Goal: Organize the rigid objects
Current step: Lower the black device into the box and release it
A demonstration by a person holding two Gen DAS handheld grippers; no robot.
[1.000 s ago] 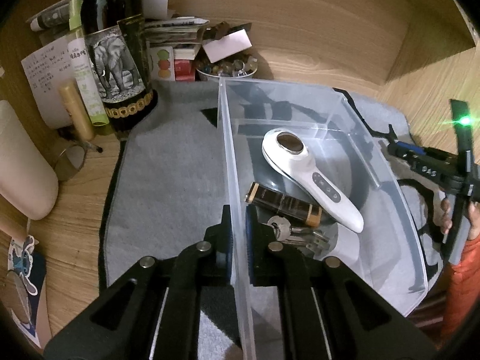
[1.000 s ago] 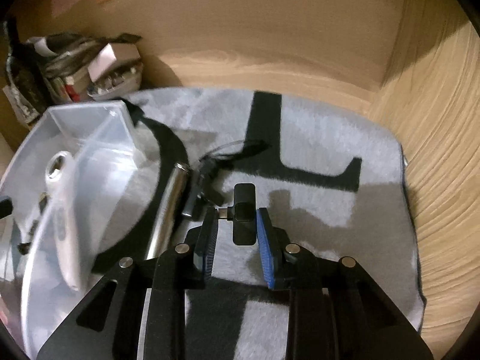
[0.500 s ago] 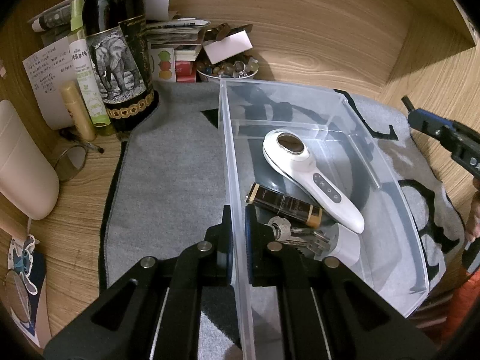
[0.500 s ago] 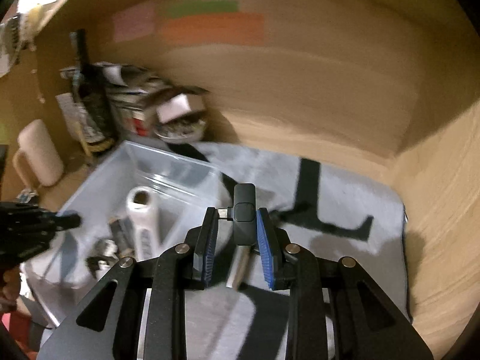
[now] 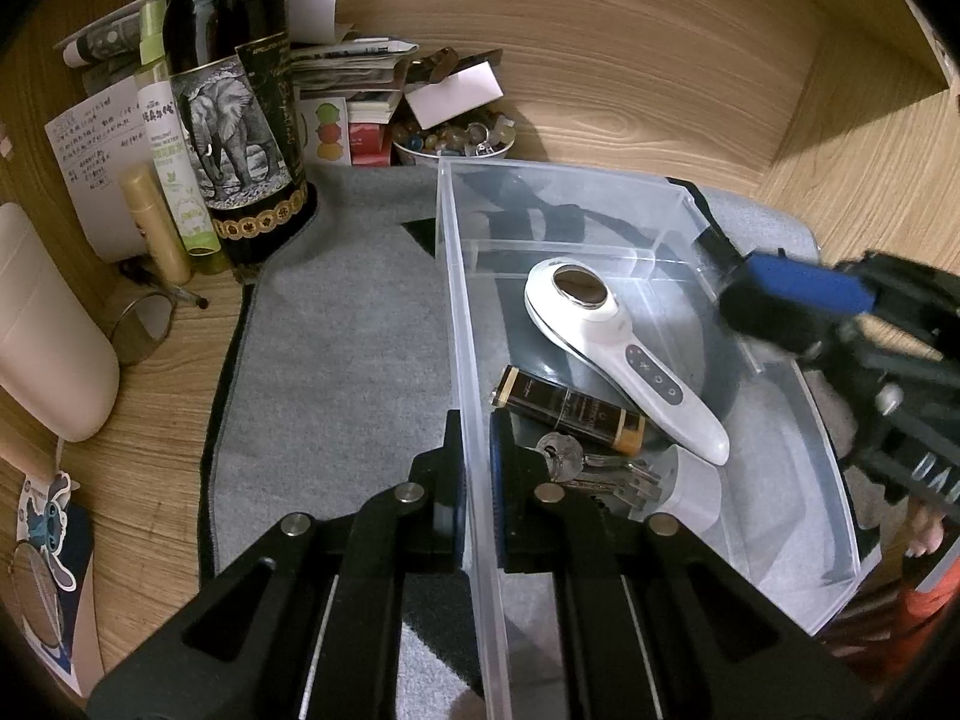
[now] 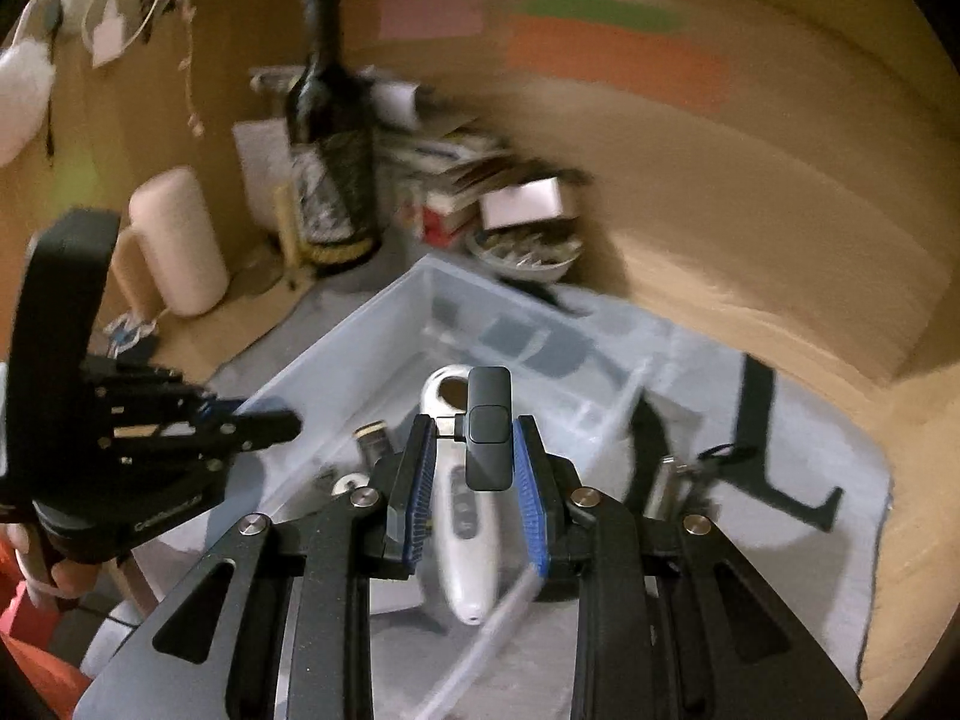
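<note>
A clear plastic bin (image 5: pixel 636 192) (image 6: pixel 336 354) stands on a grey mat. In it lie a white handheld device (image 5: pixel 612 348) (image 6: pixel 462 540), a dark gold-capped tube (image 5: pixel 570 408) and a bunch of keys (image 5: pixel 594 468). My left gripper (image 5: pixel 474 468) is shut on the bin's left wall (image 5: pixel 462 324); it also shows in the right wrist view (image 6: pixel 264 420). My right gripper (image 6: pixel 474 480) is shut on a small black USB-like device (image 6: pixel 489 426) and holds it above the bin. It shows blurred at the bin's right side in the left wrist view (image 5: pixel 780 300).
A wine bottle (image 5: pixel 240 120), spray bottles, papers and a bowl of beads (image 5: pixel 456 138) crowd the back left corner. A metal cylinder (image 6: pixel 666 480) with a cord lies on the mat right of the bin. Wooden walls enclose the back and right.
My right gripper has lifted the black device off the mat and swung left over the bin. My left gripper has stayed clamped on the bin wall.
</note>
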